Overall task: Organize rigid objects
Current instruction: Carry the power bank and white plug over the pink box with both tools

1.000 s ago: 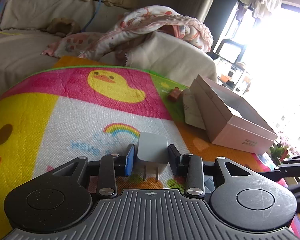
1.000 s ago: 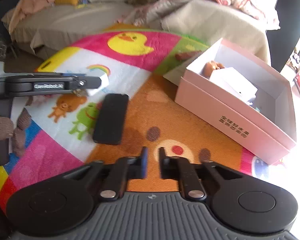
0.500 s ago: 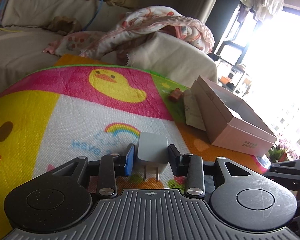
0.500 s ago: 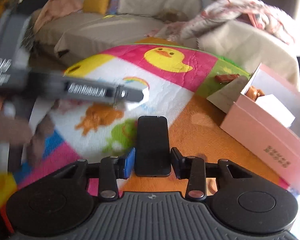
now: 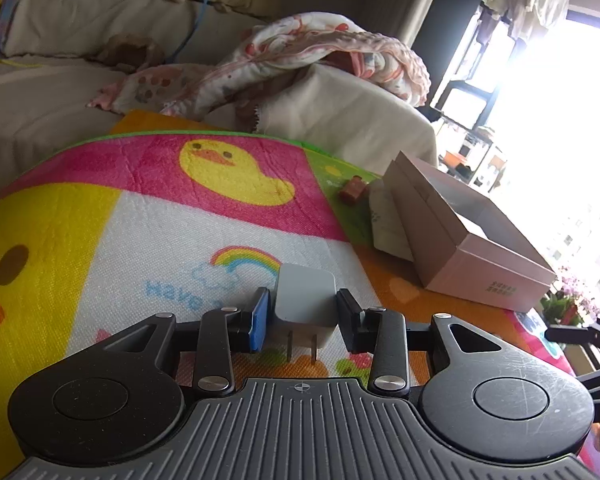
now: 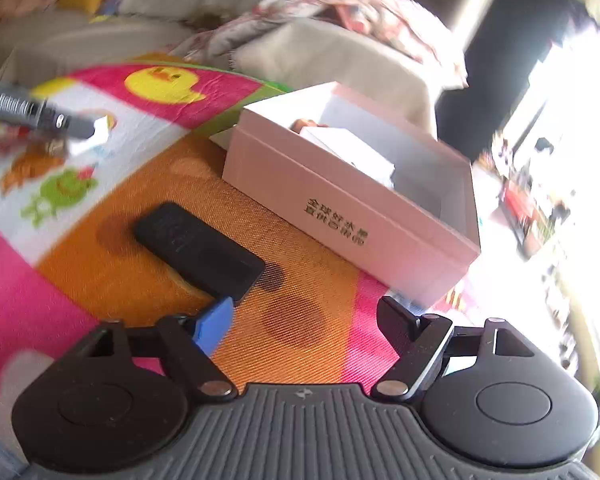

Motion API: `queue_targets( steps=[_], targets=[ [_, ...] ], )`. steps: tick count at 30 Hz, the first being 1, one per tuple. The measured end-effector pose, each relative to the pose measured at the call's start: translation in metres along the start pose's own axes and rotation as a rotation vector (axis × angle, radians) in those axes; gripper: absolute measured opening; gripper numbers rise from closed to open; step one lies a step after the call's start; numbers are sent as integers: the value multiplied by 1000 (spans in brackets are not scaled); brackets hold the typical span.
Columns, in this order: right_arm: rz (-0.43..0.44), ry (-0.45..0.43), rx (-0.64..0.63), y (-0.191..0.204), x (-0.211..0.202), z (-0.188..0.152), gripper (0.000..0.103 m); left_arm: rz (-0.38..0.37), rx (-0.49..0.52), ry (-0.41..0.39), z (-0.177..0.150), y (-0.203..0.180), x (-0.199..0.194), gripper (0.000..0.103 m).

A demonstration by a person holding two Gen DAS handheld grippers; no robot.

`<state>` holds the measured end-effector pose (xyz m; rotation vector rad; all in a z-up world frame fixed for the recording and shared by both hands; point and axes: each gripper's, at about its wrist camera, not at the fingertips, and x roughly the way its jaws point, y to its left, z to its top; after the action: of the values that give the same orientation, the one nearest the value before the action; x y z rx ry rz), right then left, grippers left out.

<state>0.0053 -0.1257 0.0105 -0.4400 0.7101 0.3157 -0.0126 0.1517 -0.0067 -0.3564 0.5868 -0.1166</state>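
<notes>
Since half a second ago, right gripper (image 6: 304,320) has spread wide, releasing the black device (image 6: 198,250), now flat on the play mat (image 6: 300,320) near the pink box (image 6: 352,216). Left gripper (image 5: 303,314) remains clamped on the grey charger (image 5: 305,302).

Black left tool (image 5: 302,316), ribbed grey base, silver screws, blue pad

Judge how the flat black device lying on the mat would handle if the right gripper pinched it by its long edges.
The black device looks rigid, so it likely won't flex. Its thin, smooth sides may slip between the pads. Lying flat on the mat, it shouldn't roll.
</notes>
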Motion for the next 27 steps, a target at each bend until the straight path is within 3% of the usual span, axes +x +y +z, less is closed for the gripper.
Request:
queue_targets(
  steps=[3,5,6,10,15,18,20,27],
  targets=[
    [196,19,221,-9,-2,4,82,6,34,-8,-1,-7,-4,40],
    [273,33,326,-5,6,5,85,-12,49,-7,-3,-15,-9,40],
    [267,42,343,1,11,6,91,-17,65,-4,-4,-19,-11,40],
    [135,21,276,36,24,16,98,-16,141,18,-14,-37,-20,40],
    [153,12,278,37,31,23,98,-53,164,63,-30,-49,-24,40],
    [146,-16,261,33,32,21,88,-53,193,77,-35,-57,-26,40],
    [156,-10,238,29,30,23,88,-59,199,88,-37,-61,-28,40],
    [170,-77,63,13,-14,3,88,-127,313,154,-47,-93,-38,40]
  ],
)
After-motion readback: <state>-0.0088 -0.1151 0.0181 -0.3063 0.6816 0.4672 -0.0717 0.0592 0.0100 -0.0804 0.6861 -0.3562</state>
